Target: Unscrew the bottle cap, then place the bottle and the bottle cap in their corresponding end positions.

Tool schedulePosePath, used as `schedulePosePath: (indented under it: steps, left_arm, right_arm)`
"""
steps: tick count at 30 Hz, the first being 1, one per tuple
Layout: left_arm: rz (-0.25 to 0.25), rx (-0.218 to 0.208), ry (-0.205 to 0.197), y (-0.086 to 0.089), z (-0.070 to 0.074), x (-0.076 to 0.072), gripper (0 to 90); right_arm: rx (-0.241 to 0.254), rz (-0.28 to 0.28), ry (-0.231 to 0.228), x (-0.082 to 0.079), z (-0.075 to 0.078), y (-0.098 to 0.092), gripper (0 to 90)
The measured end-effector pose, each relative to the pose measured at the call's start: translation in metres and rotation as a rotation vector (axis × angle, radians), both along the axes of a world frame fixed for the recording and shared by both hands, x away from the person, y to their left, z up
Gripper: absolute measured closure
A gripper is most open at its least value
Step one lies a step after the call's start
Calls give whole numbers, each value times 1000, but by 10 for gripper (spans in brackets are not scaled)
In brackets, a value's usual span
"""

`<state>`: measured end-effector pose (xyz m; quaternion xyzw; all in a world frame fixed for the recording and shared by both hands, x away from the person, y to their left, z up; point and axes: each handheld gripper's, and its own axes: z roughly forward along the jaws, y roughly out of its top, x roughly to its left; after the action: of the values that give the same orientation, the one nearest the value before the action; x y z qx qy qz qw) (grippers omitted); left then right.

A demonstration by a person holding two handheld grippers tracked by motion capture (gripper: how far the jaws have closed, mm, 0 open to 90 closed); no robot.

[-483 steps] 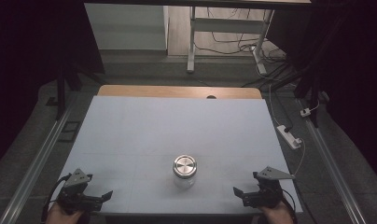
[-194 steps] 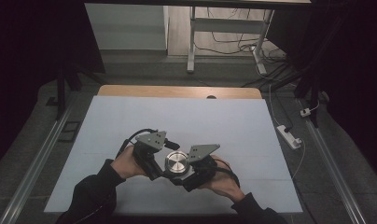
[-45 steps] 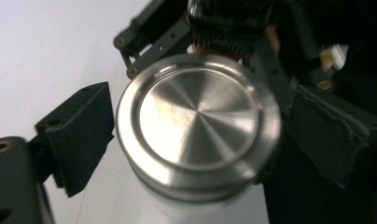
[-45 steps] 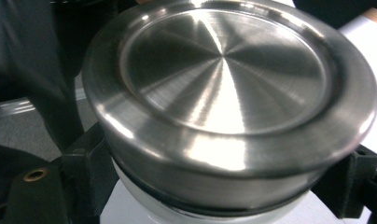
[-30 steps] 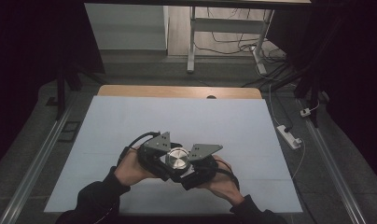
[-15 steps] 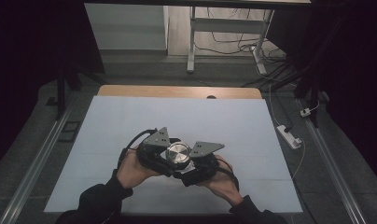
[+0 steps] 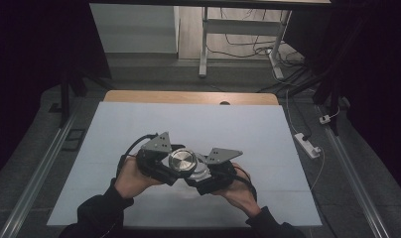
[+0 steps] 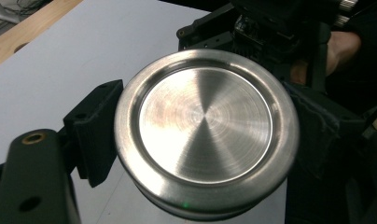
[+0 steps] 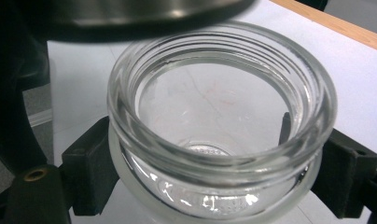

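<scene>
Table (image 7: pixel 139 119): bears both grippers near its front middle. Glass jar (image 9: pixel 221 135): clamped below its threaded neck by the right gripper (image 9: pixel 219 163), mouth uncovered. Metal lid (image 8: pixel 205 135): clamped edgewise by the left gripper (image 8: pixel 200 140), just above and partly beside the jar's mouth.

A: What did the room look like?
B: Dark at both sides. The table (image 7: pixel 139 129) had a pale grey top with a wooden strip (image 7: pixel 188 96) along its far edge.
A: And the floor?
B: Grey carpet (image 7: pixel 367 198), with a metal rail (image 7: pixel 37 173) on the left. A power strip (image 7: pixel 306 145) lay right of the table, and cables (image 7: pixel 248 47) were tangled behind a white frame leg (image 7: pixel 203 49).
A: Any light?
B: A lit patch at the far side.
</scene>
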<state>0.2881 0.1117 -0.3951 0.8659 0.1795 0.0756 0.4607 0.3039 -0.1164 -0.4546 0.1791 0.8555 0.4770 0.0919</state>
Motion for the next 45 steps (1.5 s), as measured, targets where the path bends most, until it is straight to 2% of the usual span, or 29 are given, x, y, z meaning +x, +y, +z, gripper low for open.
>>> schedulePosePath:
  steps: [11, 18, 33, 45]
  left_arm:
    - [-13, -19, 5, 9, -1, -10, 192]
    - [-40, -36, 13, 12, -6, -18, 192]
    - [-91, -15, 34, 12, -29, -37, 192]
    - [-95, 3, 41, 5, -40, -39, 192]
  right_arm:
    - [5, -26, 0, 6, 1, -7, 151]
    - [9, -33, -3, 9, 1, -11, 151]
    - [-1, -41, -14, 16, 1, -15, 151]
    - [0, -52, -25, 26, 5, -13, 151]
